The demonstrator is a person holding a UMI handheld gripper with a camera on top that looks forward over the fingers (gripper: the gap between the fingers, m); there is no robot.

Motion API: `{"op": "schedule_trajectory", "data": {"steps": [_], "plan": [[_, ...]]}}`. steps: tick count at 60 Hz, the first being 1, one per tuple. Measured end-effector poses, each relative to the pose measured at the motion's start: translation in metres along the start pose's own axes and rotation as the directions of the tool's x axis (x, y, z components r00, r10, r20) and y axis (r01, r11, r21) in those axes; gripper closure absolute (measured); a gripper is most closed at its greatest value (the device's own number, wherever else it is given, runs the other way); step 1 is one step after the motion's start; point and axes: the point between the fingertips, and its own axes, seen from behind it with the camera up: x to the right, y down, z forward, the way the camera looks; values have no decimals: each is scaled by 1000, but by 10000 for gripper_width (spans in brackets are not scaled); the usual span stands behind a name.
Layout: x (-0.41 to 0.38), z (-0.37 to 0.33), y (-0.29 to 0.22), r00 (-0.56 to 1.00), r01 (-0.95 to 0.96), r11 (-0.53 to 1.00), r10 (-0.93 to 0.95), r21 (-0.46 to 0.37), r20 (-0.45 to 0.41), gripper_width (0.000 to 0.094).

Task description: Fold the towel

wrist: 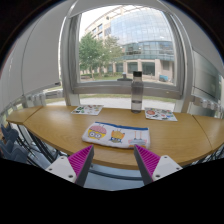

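Observation:
A small towel [116,134] with cartoon prints lies flat on the wooden table [60,128], near the table's front edge and just beyond my fingers. My gripper [114,160] is open and empty, held in front of the table's edge, below the towel. Its two pink pads [81,160] stand wide apart with nothing between them.
Two printed mats lie at the table's far side, one on the left [88,110] and one on the right [160,115]. A tall upright object [137,90] stands by the large window [130,45]. Chairs [20,140] stand at the table's left.

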Motion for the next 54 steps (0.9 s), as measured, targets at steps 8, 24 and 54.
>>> {"op": "schedule_trajectory", "data": {"steps": [8,24,54], "plan": [[-11,17,4,1000,2,1000,-3,-26,-17,121],[-24,109,13,995,-38,997,32,-67,-89,126],[96,86,33,955,-65,994,36,-87,-296,907]]}}
